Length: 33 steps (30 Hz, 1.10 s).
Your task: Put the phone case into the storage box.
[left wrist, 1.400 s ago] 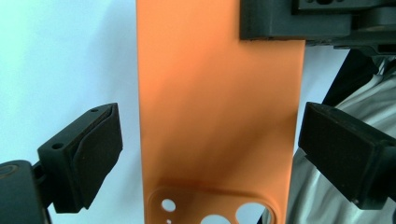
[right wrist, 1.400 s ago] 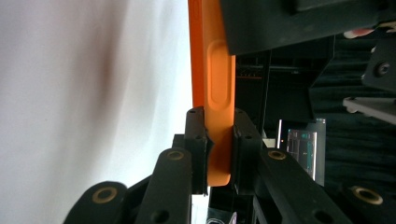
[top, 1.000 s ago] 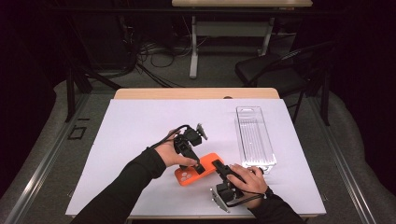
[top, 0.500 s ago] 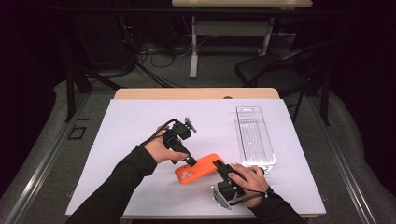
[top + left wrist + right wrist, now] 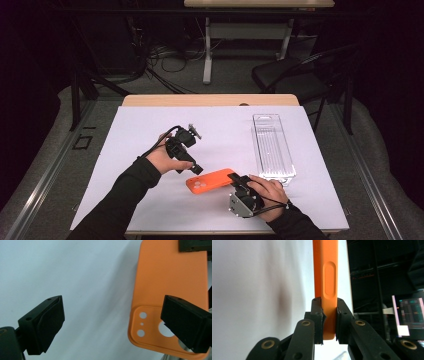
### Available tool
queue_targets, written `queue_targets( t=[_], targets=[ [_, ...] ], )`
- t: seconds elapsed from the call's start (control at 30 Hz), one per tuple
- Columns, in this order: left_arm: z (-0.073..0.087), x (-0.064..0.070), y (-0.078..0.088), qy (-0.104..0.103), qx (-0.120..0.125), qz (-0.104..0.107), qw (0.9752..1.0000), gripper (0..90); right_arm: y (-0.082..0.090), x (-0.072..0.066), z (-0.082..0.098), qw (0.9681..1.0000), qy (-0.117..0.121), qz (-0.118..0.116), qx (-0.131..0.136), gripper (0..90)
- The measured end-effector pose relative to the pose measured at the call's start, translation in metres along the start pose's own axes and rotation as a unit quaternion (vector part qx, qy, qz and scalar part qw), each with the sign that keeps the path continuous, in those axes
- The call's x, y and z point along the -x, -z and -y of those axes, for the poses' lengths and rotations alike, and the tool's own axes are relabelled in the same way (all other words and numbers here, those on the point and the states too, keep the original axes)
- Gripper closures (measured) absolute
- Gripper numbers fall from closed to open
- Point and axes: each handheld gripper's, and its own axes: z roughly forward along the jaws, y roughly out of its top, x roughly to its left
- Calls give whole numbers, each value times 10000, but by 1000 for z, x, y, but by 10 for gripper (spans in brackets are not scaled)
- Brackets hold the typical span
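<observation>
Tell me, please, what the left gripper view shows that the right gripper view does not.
The left gripper view shows the flat back of the orange phone case with its camera cutout and small holes, framed by the left gripper with its jaws wide apart, gripping nothing. The right gripper view shows the case edge-on with its raised side button, clamped between the jaws of the right gripper, and a lit screen in the dark background. Both share the case and the white table surface.

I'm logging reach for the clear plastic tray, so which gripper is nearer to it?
Right. The right gripper, shut on the orange phone case, sits just beside the near end of the clear plastic tray. The left gripper is open, farther off on the case's other side.
</observation>
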Motion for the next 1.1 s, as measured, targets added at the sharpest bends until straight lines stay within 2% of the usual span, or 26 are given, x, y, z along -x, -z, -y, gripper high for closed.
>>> queue_targets(
  t=[0.03, 0.07, 0.23, 0.27, 0.37, 0.4, 0.43, 0.47, 0.53, 0.7, 0.83, 0.87, 0.9, 0.93, 1.07, 1.1],
  targets=[
    [1, -2, 1, 18, 11, -5, 10000, 56, 1, 1, -1, 9998, -173, -86, 27, 802],
    [2, -3, 1, 43, 39, -12, 10000, 56, 1, 1, -1, 9998, -173, -86, 27, 802],
    [7, -9, 5, 134, 110, -57, 9998, 60, 2, 6, -1, 9982, -537, -221, 127, 802],
    [9, -11, 6, 154, 147, -79, 9997, 60, 2, 8, -1, 9983, -515, -210, 161, 802],
    [12, -16, 11, 247, 234, -97, 9994, 64, 3, 14, 1, 9971, -688, -231, 219, 802],
    [13, -17, 13, 266, 257, -97, 9993, 66, 3, 15, 1, 9965, -779, -223, 226, 802],
    [14, -19, 14, 284, 285, -103, 9991, 72, 3, 16, 3, 9941, -1019, -211, 303, 802],
    [16, -21, 15, 306, 311, -118, 9990, 72, 3, 16, 3, 9941, -1019, -211, 303, 802],
    [18, -24, 17, 352, 344, -123, 9987, 81, 3, 18, 5, 9917, -1231, -202, 301, 802],
    [23, -30, 22, 443, 408, -166, 9980, 89, 4, 25, 9, 9900, -1378, -156, 264, 802],
    [26, -33, 24, 476, 458, -170, 9977, 93, 2, 29, 12, 9848, -1707, -174, 273, 802],
    [27, -33, 25, 485, 466, -183, 9976, 93, 2, 29, 12, 9848, -1707, -174, 273, 802],
    [28, -34, 26, 481, 481, -191, 9975, 97, 2, 30, 14, 9826, -1827, -167, 294, 802],
    [28, -34, 26, 481, 497, -202, 9974, 97, 2, 30, 14, 9826, -1827, -167, 294, 802],
    [31, -33, 24, 453, 565, -167, 9972, 111, 1, 32, 16, 9760, -2145, -203, 321, 802],
    [31, -33, 23, 466, 595, -165, 9970, 117, 0, 32, 16, 9752, -2181, -200, 322, 802]
  ],
)
